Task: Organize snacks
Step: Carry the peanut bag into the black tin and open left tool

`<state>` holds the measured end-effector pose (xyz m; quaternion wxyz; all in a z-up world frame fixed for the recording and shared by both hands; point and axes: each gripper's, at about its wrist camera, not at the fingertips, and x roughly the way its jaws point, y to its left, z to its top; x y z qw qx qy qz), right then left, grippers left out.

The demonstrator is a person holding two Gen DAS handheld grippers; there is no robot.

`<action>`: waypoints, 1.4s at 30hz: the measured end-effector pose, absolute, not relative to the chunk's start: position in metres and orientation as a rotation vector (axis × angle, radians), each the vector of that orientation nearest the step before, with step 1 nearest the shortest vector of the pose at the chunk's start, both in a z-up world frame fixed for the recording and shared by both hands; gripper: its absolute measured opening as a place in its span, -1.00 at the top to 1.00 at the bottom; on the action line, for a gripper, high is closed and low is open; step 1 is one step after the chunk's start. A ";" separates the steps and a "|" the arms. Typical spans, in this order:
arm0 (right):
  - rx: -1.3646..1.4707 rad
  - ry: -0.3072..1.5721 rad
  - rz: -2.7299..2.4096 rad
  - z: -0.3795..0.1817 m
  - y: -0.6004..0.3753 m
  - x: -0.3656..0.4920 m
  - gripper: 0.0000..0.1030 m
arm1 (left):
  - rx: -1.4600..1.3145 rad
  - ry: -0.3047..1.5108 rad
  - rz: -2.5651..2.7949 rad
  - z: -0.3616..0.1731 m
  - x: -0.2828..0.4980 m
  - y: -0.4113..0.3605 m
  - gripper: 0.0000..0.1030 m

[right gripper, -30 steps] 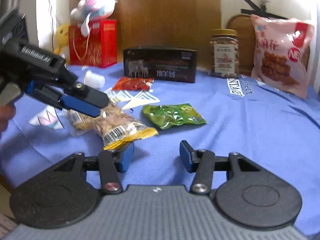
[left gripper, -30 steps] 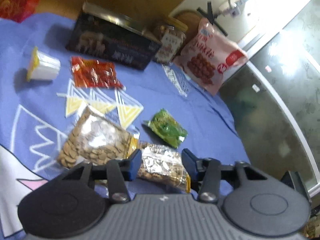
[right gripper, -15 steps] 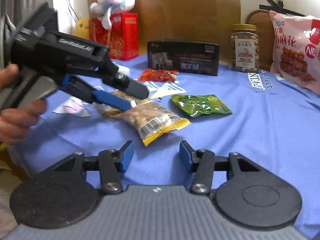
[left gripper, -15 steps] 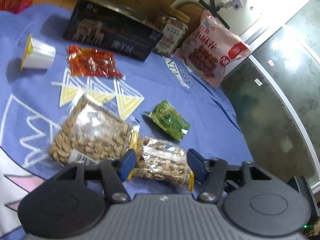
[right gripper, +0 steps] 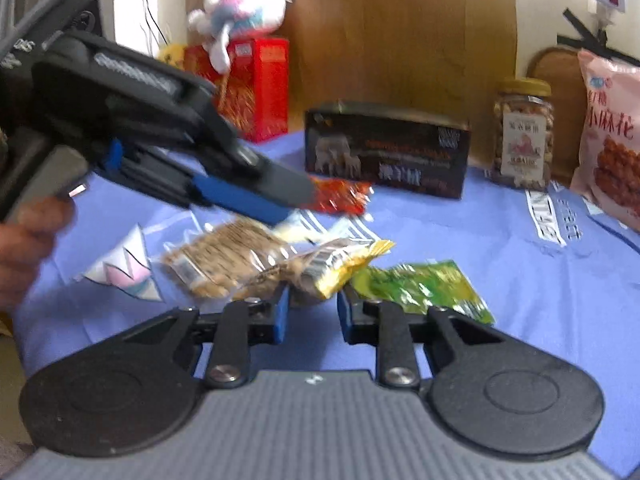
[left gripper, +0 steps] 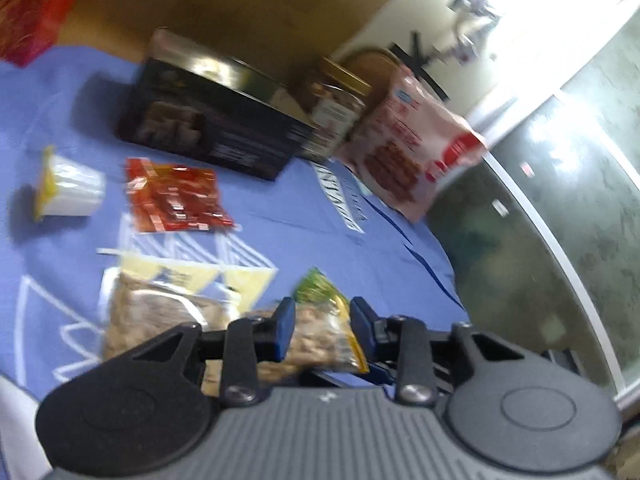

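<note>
A small peanut packet with a yellow edge [right gripper: 336,262] lies on the blue cloth, beside a larger clear nut packet [right gripper: 228,252] and a green packet [right gripper: 420,288]. My right gripper [right gripper: 313,314] sits low at the small packet's near end. Its jaws are closing, the packet's tip is just between them, and no pad presses on it. My left gripper [right gripper: 296,202] hovers above the packets, held by a hand [right gripper: 24,240]. In the left wrist view its closing jaws [left gripper: 324,330] frame the small packet [left gripper: 324,344] from above without touching it. The view is blurred.
A red snack packet [right gripper: 340,196] lies further back. A black box [right gripper: 384,152], a nut jar [right gripper: 522,136] and a pink bag [right gripper: 612,140] stand along the back. A white cup [left gripper: 72,192] lies at the left. A red gift bag [right gripper: 256,88] carries a plush toy.
Both grippers' jaws have narrowed. My right gripper has come forward until the small peanut packet sits at its fingertips. The left gripper has shifted and stands larger in the right wrist view.
</note>
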<state>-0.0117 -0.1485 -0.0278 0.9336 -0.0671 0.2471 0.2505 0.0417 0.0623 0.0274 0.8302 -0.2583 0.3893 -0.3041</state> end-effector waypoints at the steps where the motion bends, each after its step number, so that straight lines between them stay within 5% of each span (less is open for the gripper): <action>1: -0.127 0.519 0.509 -0.031 -0.154 -0.013 0.43 | -0.561 0.838 -0.633 0.023 0.042 0.068 0.17; 6: -0.134 0.544 0.496 -0.035 -0.174 -0.024 0.21 | -0.616 0.924 -0.632 0.002 0.037 0.082 0.10; 10: -0.177 0.518 0.509 -0.031 -0.170 -0.026 -0.07 | -0.625 0.942 -0.652 -0.004 0.037 0.075 -0.17; 16: -0.171 0.508 0.545 -0.026 -0.158 -0.014 -0.06 | -0.601 0.959 -0.657 -0.009 0.049 0.054 -0.18; 25: -0.071 0.542 0.530 -0.034 -0.167 -0.012 0.24 | -0.570 0.945 -0.662 -0.008 0.049 0.039 -0.10; 38: 0.101 0.553 0.565 -0.038 -0.185 0.000 0.08 | -0.542 0.927 -0.603 -0.002 0.053 0.041 -0.20; 42: 0.178 0.565 0.569 -0.037 -0.200 0.001 0.07 | -0.552 0.946 -0.633 -0.004 0.055 0.037 -0.09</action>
